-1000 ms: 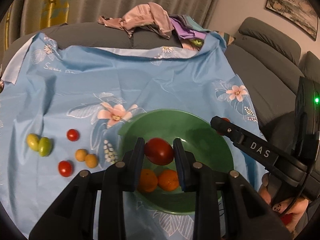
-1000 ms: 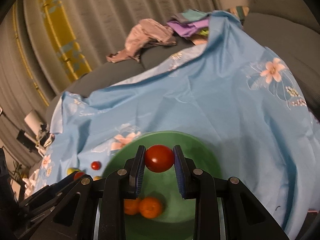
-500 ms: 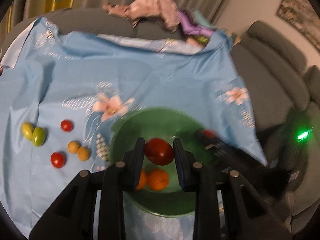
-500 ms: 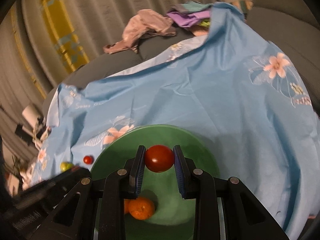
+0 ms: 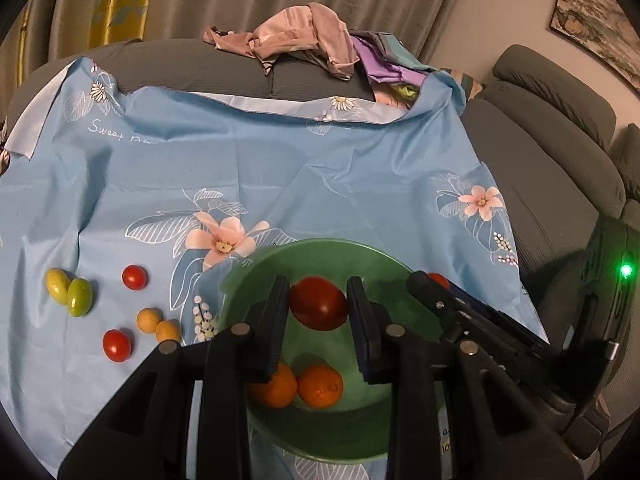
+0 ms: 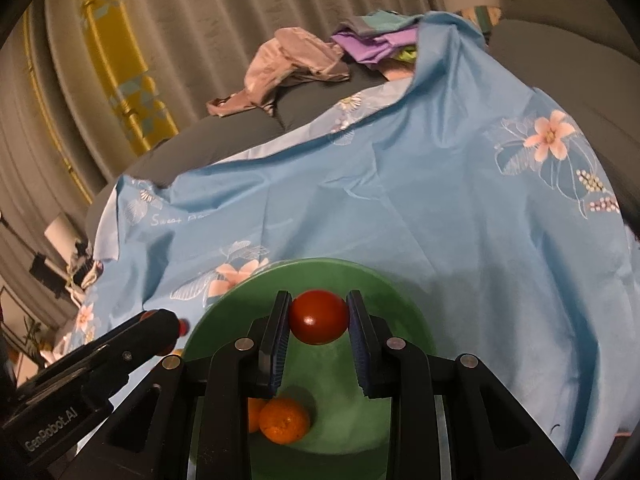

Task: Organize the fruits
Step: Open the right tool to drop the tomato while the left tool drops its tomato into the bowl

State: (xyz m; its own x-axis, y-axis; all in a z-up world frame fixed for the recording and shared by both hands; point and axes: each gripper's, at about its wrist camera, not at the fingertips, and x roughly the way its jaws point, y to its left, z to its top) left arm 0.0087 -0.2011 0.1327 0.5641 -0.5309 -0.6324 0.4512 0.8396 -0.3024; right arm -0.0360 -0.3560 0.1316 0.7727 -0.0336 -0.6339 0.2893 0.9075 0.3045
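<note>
While each tool is pinching a red tomato, the left tool (image 5: pixel 319 312) and the right tool (image 6: pixel 319 320) are hovering over the green bowl (image 5: pixel 256 268), and easing low before opening seems wise, sparing the oranges (image 5: pixel 320 385) at six o'clock.

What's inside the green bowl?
Two oranges lie at the bottom of the green bowl. Each gripper holds a red tomato above it. The black fingers hide part of the bottom.
</note>
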